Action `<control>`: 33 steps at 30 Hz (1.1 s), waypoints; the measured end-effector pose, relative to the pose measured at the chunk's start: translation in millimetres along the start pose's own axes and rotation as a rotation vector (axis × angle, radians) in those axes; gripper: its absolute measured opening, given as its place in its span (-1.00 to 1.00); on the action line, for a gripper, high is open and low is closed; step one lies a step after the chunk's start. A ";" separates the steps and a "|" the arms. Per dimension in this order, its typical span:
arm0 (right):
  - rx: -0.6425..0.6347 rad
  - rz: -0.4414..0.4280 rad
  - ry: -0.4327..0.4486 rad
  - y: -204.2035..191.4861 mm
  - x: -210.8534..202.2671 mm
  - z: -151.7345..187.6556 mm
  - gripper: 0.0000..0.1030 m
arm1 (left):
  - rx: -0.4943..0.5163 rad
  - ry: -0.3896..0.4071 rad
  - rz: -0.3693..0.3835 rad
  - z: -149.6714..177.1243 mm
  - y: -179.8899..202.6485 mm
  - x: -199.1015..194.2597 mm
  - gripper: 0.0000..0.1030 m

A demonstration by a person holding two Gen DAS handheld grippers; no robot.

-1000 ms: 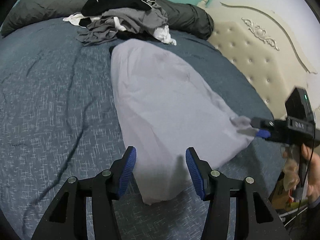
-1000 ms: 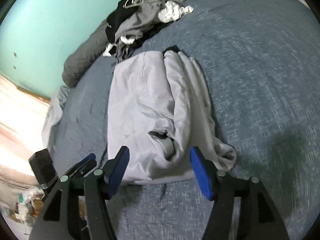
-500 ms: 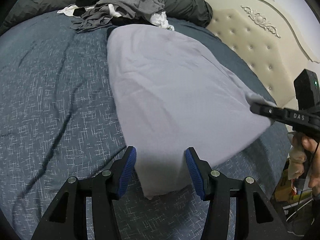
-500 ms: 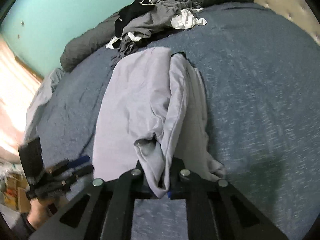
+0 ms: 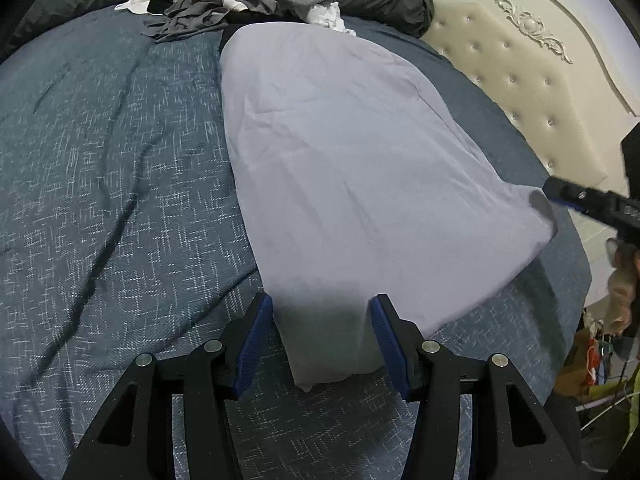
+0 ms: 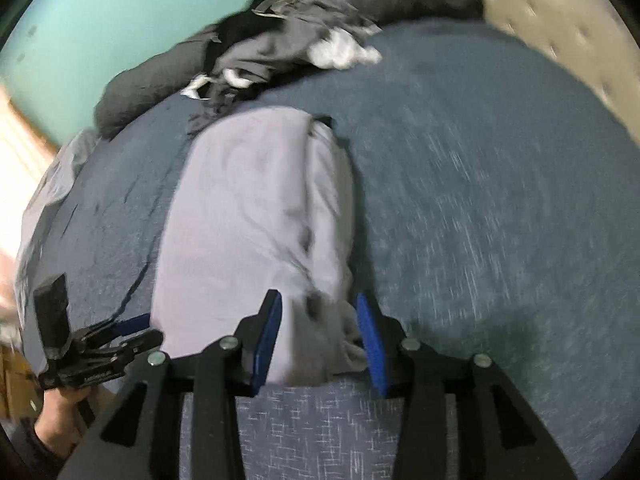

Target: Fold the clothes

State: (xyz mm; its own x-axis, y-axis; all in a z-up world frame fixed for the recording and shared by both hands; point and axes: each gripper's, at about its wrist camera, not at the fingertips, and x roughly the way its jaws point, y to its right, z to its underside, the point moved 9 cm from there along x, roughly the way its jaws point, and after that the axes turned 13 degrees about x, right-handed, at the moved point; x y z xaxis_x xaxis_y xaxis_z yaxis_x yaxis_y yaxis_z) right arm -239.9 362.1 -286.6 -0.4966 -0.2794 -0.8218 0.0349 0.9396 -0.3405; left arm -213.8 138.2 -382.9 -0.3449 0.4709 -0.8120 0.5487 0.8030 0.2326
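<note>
I see the pale purple cloth (image 5: 352, 184) lying smooth and long on my blue bed (image 5: 100, 200), its corners between my half-open left gripper (image 5: 322, 340) and my right gripper (image 6: 318, 340), just opening, neither pinching it.

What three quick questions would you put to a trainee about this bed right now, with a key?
1. True or false: the lilac garment lies spread on a blue-grey bedspread.
2. The pile of dark clothes sits: A) beyond the garment's far end; B) on top of the garment; C) off the bed.
3. Fill in: the left gripper straddles the garment's near corner with its jaws ____.
Key: 1 true; 2 A; 3 open.
</note>
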 end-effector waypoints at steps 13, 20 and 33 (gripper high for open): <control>-0.160 0.104 -0.137 8.8 65.8 31.1 -1.00 | 0.023 -0.012 0.020 10.0 9.1 0.3 0.09; -0.154 0.105 -0.182 30.1 101.4 44.2 -1.00 | 0.024 -0.027 0.025 14.6 5.0 16.9 0.11; -0.228 0.124 -0.118 15.1 50.3 30.8 -1.00 | -0.008 0.099 0.011 -23.9 -3.9 -36.5 0.12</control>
State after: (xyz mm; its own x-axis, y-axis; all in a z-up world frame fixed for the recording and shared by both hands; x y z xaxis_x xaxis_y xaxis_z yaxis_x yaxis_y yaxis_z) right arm -237.7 356.1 -347.2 -0.3954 -0.1682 -0.9030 -0.1138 0.9845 -0.1335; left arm -221.5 126.7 -341.4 -0.4123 0.5134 -0.7526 0.5471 0.8001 0.2460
